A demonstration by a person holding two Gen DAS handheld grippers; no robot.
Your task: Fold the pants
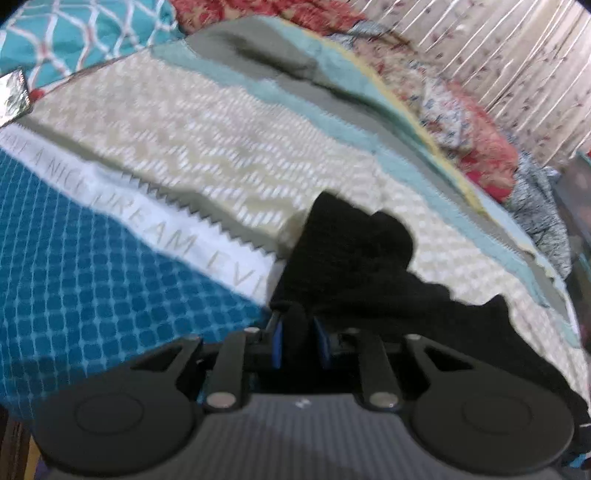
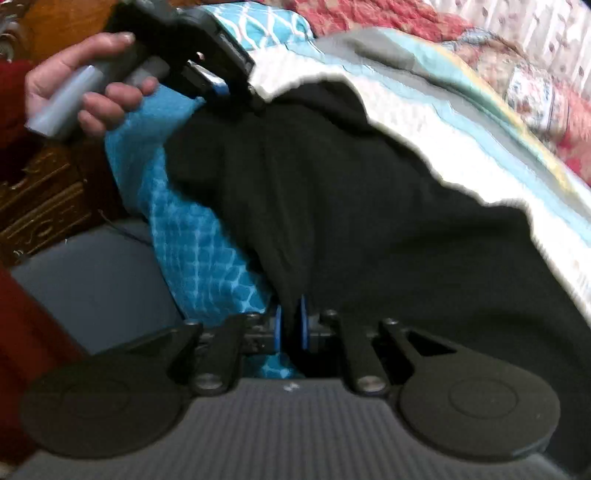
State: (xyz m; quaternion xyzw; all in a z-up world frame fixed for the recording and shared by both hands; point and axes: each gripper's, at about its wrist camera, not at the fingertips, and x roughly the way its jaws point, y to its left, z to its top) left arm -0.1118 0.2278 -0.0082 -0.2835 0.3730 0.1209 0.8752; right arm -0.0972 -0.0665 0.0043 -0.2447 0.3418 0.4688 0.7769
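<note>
Both the left claw and right claw pinch the black pants on the bed; thin bites may slip, dropping an edge mid-fold

Plain black pants, no pattern. Beneath them a patchwork bedspread: cream panel with white zigzag weave, teal-blue panel of small pale-edged squares at near left, white band with grey lettering between, pale aqua and grey strips at far right. Turquoise pillow with white-and-red lattice, far left. Red floral quilt far off. Carved brown wooden furniture, left.
</note>
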